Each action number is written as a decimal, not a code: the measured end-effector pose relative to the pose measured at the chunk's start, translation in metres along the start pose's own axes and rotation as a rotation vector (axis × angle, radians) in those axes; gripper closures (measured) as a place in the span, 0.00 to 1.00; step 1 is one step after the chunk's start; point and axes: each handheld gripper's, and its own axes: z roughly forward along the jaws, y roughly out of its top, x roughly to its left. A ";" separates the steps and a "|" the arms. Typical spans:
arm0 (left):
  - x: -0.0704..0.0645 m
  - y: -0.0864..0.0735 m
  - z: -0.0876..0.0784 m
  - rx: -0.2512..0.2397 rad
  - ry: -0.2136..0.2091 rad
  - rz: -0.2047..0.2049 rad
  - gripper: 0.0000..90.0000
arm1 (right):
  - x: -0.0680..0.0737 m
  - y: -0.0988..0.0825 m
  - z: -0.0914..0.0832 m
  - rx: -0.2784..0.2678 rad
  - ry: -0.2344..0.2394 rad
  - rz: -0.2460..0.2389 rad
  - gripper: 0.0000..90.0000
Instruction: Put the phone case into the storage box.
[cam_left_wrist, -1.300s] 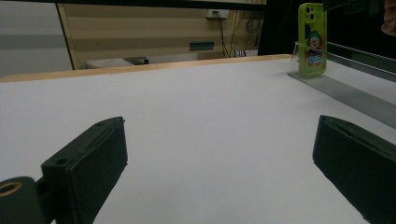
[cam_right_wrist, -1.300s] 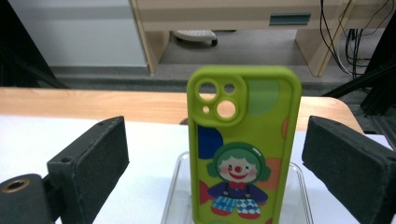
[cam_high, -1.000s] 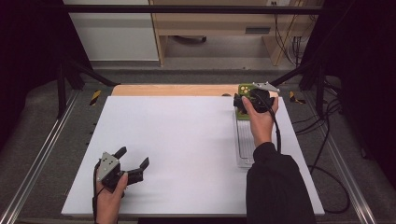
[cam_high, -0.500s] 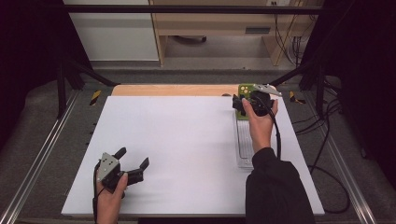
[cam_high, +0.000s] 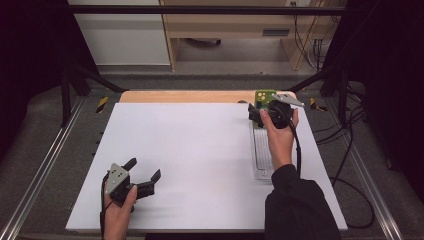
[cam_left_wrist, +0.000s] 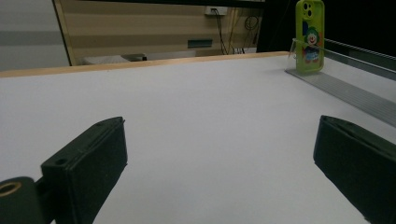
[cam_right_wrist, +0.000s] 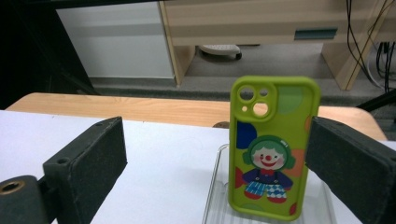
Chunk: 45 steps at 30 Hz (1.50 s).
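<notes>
The right hand-held gripper (cam_right_wrist: 219, 172) is spread wide at the far right of the white surface (cam_high: 200, 150), jaws flanking an upright lime-green clown-print phone case (cam_right_wrist: 273, 147) standing in a clear plastic rack (cam_high: 262, 155). The left hand-held gripper (cam_high: 145, 176) rests open near the front left.

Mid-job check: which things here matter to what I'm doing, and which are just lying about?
In play: phone case upright in the clear rack; right hand-held gripper, open around the case.
Lying about: left hand-held gripper, open; yellow-black clamps beside the table.
</notes>
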 end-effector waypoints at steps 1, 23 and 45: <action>0.000 0.000 0.000 0.001 -0.005 -0.005 0.02 | 0.000 0.001 -0.002 -0.004 0.001 -0.002 0.06; 0.000 0.000 -0.021 0.006 -0.001 -0.002 0.02 | -0.003 0.010 -0.058 -0.048 0.059 -0.080 0.05; 0.007 -0.001 -0.042 -0.028 -0.012 -0.032 0.02 | -0.007 0.007 -0.103 -0.088 0.112 -0.140 0.04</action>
